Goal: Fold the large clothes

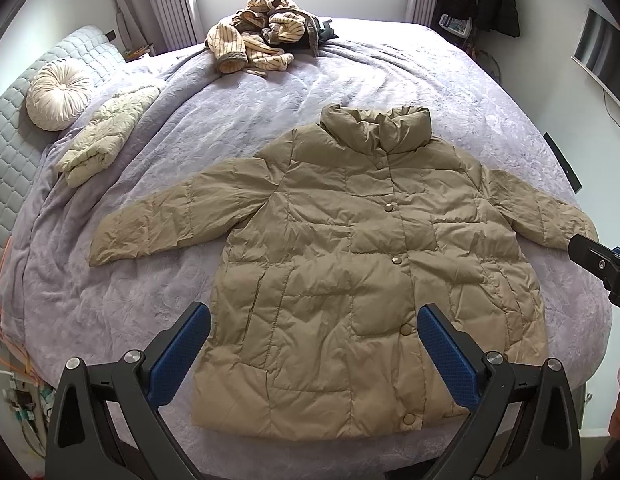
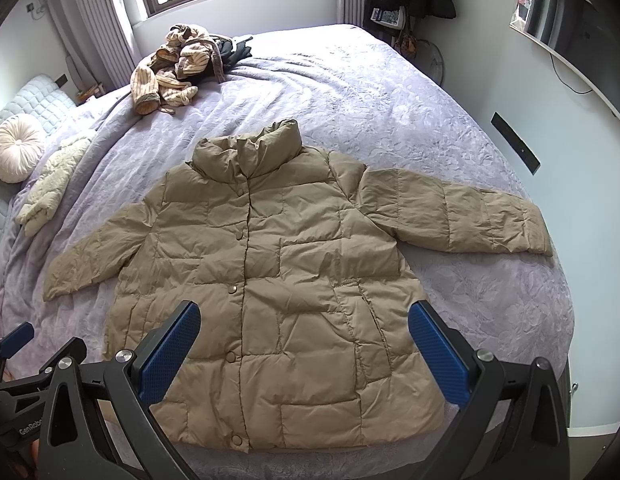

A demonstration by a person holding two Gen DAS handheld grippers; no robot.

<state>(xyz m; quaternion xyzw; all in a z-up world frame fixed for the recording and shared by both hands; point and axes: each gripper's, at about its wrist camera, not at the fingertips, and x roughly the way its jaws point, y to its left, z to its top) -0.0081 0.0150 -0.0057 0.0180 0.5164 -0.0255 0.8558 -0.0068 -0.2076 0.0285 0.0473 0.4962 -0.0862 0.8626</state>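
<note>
A tan quilted puffer jacket [image 1: 350,264] [image 2: 269,276] lies flat and face-up on the bed [image 1: 149,280] [image 2: 450,120], snaps closed down the front, stand-up collar at the end far from both tools, sleeves spread outward. Its shell is smooth, slightly crinkled fabric stitched into rectangular panels. The left tool [image 1: 314,356] hovers above the hem, its blue textured pads [image 1: 181,352] spread wide and holding nothing. The right tool [image 2: 303,354] hovers likewise over the lower right panels, pads [image 2: 440,354] equally spread (nothing between them). The bed cover is lavender with an embossed, plush texture. Beyond the collar sits a heap of striped cream-and-brown clothing [image 1: 257,40] [image 2: 173,68]. Far left of the tools lie a folded cream quilted garment [image 1: 105,136] [image 2: 49,188] and a round pleated cushion [image 1: 57,94] [image 2: 15,148].
</note>
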